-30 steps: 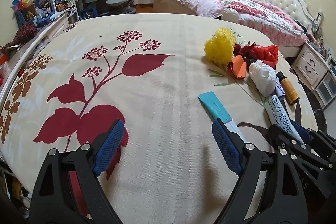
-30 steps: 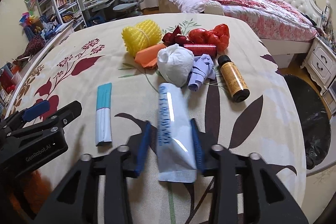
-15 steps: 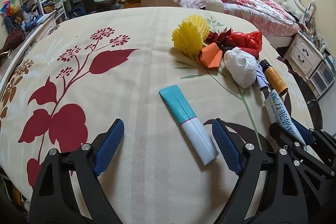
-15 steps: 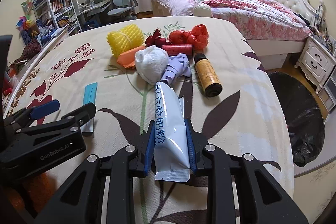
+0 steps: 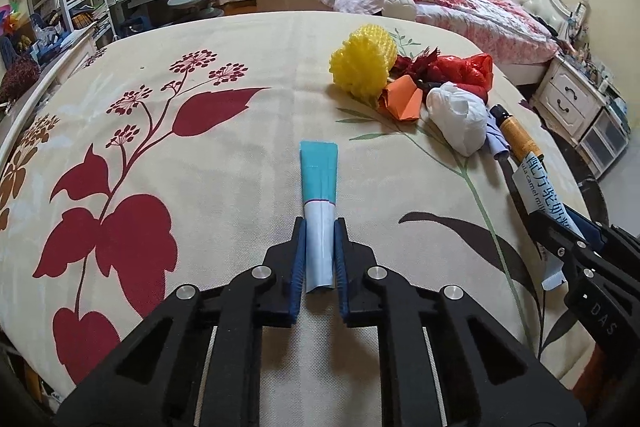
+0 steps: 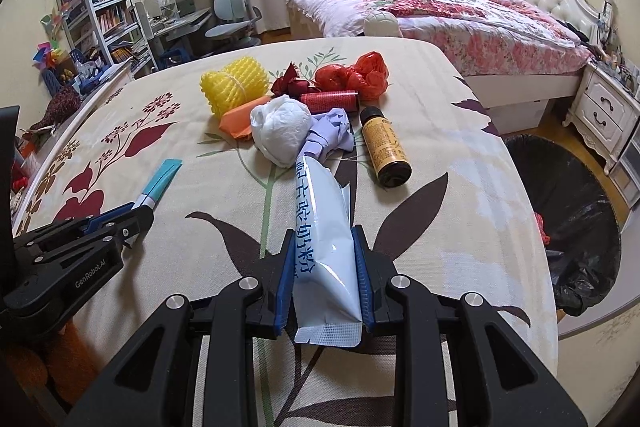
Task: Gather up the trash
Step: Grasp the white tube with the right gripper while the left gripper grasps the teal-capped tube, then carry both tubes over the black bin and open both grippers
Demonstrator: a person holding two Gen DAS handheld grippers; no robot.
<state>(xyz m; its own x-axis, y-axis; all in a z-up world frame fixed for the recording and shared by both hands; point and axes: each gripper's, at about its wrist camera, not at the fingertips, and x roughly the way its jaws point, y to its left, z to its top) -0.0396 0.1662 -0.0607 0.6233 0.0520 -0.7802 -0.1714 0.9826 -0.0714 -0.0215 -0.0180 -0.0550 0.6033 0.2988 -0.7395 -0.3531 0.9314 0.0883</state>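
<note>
I log a cream tablecloth point(image 5: 248, 155) printed with dark red leaves and flower sprigs, brown leaves at 4 o'clock. Left gripper point(image 5: 319, 247): black frame, blue pads, on a teal-and-white sachet point(image 5: 319, 203). Right gripper point(image 6: 323, 267): same colours, on a white pouch point(image 6: 320, 227) with blue lettering. At 12 o'clock: yellow foam net point(image 6: 234, 89), orange paper point(image 6: 240, 119), white bag point(image 6: 282, 133), lilac wrapper point(image 6: 330, 131), red bag point(image 6: 356, 77), amber bottle point(image 6: 384, 145).

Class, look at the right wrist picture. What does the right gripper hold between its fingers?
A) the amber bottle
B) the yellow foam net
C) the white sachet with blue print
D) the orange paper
C: the right gripper is shut on the white sachet; the amber bottle lies apart on the table.
</note>
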